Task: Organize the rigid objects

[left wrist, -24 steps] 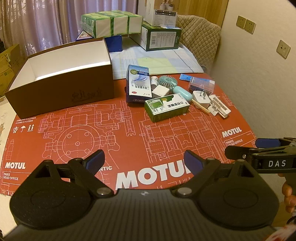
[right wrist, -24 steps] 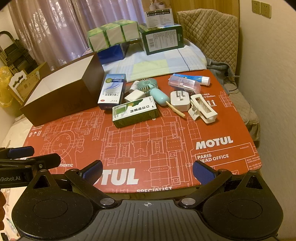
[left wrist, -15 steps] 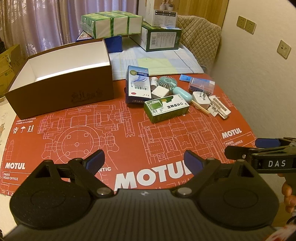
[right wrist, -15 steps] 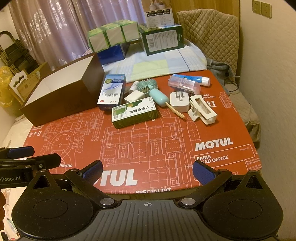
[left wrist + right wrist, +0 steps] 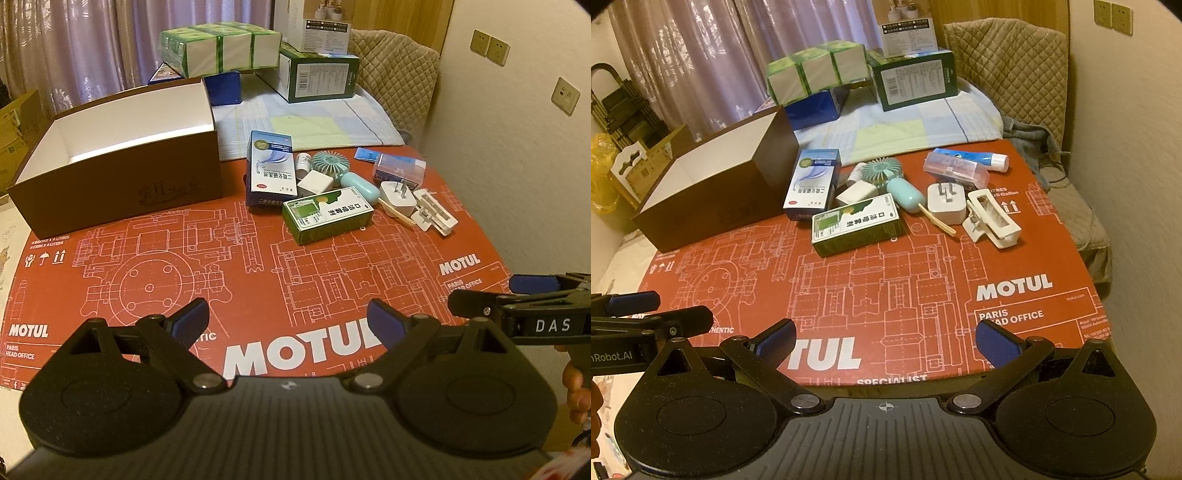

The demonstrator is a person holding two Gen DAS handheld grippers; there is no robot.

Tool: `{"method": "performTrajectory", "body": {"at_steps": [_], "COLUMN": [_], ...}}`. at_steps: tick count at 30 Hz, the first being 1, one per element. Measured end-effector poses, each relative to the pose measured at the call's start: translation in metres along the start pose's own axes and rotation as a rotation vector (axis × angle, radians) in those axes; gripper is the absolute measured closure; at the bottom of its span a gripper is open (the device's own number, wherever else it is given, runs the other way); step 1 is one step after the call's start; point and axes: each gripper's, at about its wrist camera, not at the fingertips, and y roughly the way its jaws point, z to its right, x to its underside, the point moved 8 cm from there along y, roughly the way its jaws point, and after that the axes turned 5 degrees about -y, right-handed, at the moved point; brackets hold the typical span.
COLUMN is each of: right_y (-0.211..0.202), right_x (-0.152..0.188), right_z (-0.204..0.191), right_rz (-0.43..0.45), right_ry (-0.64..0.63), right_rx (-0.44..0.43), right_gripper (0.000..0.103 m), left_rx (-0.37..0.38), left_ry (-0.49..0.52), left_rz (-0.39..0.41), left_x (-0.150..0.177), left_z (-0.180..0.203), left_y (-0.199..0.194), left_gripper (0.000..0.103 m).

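The left gripper (image 5: 288, 319), black with blue pads, hangs over the near edge of the table's red printed mat (image 5: 229, 269), its jaws spread wide with nothing between them. The right gripper (image 5: 517, 295) reaches in over the near right corner, a hand (image 5: 574, 391) partly visible below it. An open brown cardboard box with a white inside (image 5: 122, 162) stands toward the far left corner. Just right of it a blue and white carton (image 5: 272, 170) lies next to a green and white carton (image 5: 327, 214). Behind them sit a teal handheld fan (image 5: 330, 164), a white cube charger (image 5: 314, 184) and a white plug adapter (image 5: 399, 194). A white plastic clip (image 5: 434, 218) lies nearest the right edge.
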Motion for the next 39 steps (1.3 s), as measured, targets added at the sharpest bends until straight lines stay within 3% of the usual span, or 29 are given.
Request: {"method": "performTrajectory", "body": {"at_steps": [25, 39], "right_y": [-0.004, 0.02], "right_x": [0.002, -0.028], "right_z": [0.018, 0.063], "right_rz": [0.006, 0.127], "right_ry": [0.03, 0.139], "right_rx": [-0.015, 0.021], "right_gripper": [0.002, 0.002], "left_rx": [0.002, 0.029], "left_ry": [0.028, 0.089], "left_rz": [0.007, 0.028], "left_x": [-0.006, -0.05], "left_z": [0.015, 0.0], "left_y": [0.009, 0.064], "left_gripper": [0.012, 0.012]}}
